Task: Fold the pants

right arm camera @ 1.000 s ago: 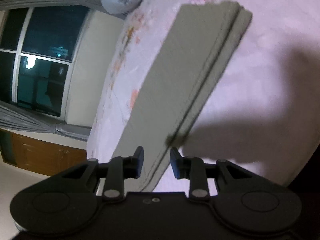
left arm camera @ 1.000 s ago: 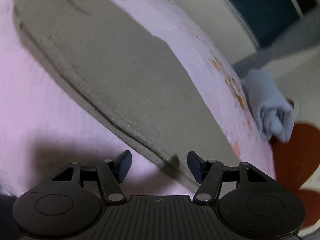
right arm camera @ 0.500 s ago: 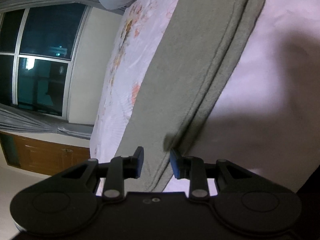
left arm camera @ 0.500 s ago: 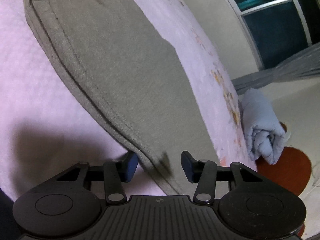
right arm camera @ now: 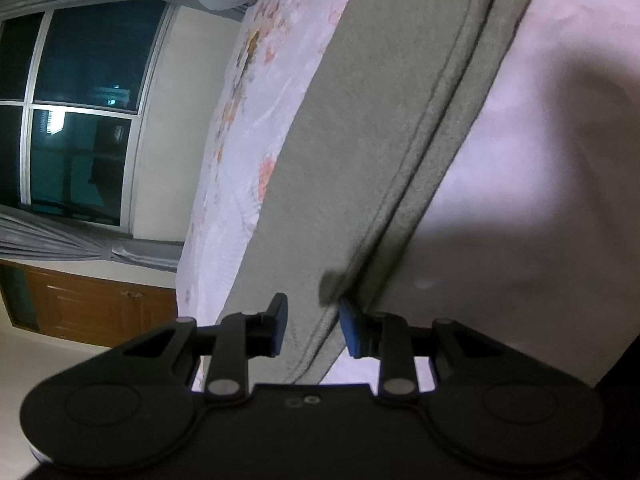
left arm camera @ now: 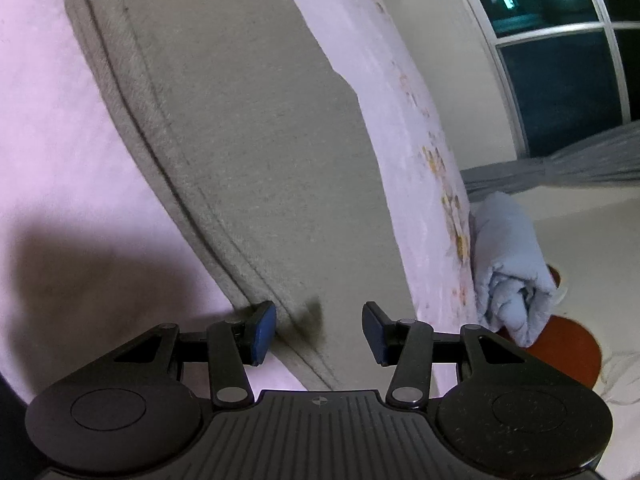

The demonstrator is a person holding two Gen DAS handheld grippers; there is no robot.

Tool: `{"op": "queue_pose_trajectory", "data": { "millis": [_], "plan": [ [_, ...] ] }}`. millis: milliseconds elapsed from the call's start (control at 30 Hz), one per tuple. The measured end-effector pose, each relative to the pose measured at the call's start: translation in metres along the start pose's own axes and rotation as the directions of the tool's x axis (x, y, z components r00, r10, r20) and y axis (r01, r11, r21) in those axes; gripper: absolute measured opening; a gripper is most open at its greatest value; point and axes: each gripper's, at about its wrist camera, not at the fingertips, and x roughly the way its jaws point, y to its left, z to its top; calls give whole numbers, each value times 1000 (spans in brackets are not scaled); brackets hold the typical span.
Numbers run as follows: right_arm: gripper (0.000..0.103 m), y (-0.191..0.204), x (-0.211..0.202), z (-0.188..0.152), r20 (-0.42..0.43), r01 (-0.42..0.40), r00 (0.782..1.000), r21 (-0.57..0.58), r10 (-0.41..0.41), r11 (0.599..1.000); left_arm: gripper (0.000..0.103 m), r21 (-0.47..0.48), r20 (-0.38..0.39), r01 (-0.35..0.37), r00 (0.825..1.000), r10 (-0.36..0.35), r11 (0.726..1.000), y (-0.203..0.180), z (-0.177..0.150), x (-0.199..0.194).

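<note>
Grey-green pants (left arm camera: 248, 128) lie flat on a pink bed sheet (left arm camera: 60, 160), folded lengthwise with one leg stacked on the other. My left gripper (left arm camera: 318, 334) is open, its jaws straddling the near edge of the pants at one end. My right gripper (right arm camera: 312, 330) is open at the other end of the pants (right arm camera: 380, 128), its jaws either side of the double edge seam. Neither gripper pinches the cloth.
The bed sheet has a floral border (right arm camera: 248, 80) along the mattress edge. A rolled pale-blue blanket (left arm camera: 508, 268) lies past the bed edge beside a red-brown mat (left arm camera: 568, 356). A dark window (right arm camera: 80, 120), grey curtains and a wooden cabinet (right arm camera: 88, 304) stand beyond.
Both grippers have moved in along the pants' edge, so the cloth now lies between their open jaws. The left jaws have narrowed a little. The pants have not moved.
</note>
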Motion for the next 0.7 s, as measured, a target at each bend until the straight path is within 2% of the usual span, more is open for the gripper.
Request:
{"op": "queue_pose_trajectory", "data": {
  "millis": [167,233,400,433,467,500,533,567,667,700],
  "plan": [
    [22,2,4,-1,-10,15,1000,-5,-15,1000,48,53,18,-30,999,29,998,-1,1,-9],
    [22,2,5,-1,-16,18,1000,0,-18,1000,48,46,29,-55,998,54,997,2,6,-10],
    [22,2,9,0,-39,23,999,-2,-23,1000,48,16,44,-55,998,54,998,9,18,-5],
    [22,2,10,0,-42,23,999,2,-23,1000,45,12,47,-46,998,45,999,9,22,-3],
    [22,3,11,0,-44,22,999,1,-22,1000,34,9,46,-43,998,43,999,9,24,-1],
    [22,4,13,0,-46,24,999,-3,-24,1000,28,6,40,-38,998,37,999,9,26,1],
    [21,5,14,0,-46,27,999,-8,-27,1000,16,1,35,-29,999,29,1000,10,27,3],
    [16,6,14,0,-45,30,999,-19,-31,999,10,2,26,-23,999,23,1000,11,28,5],
    [0,11,16,-1,-45,48,998,-59,-51,997,6,3,19,-1,1000,1,1000,17,28,6],
    [0,13,14,-2,-43,51,998,-77,-54,996,6,3,22,11,1000,-11,1000,17,28,4]
  ]
}}
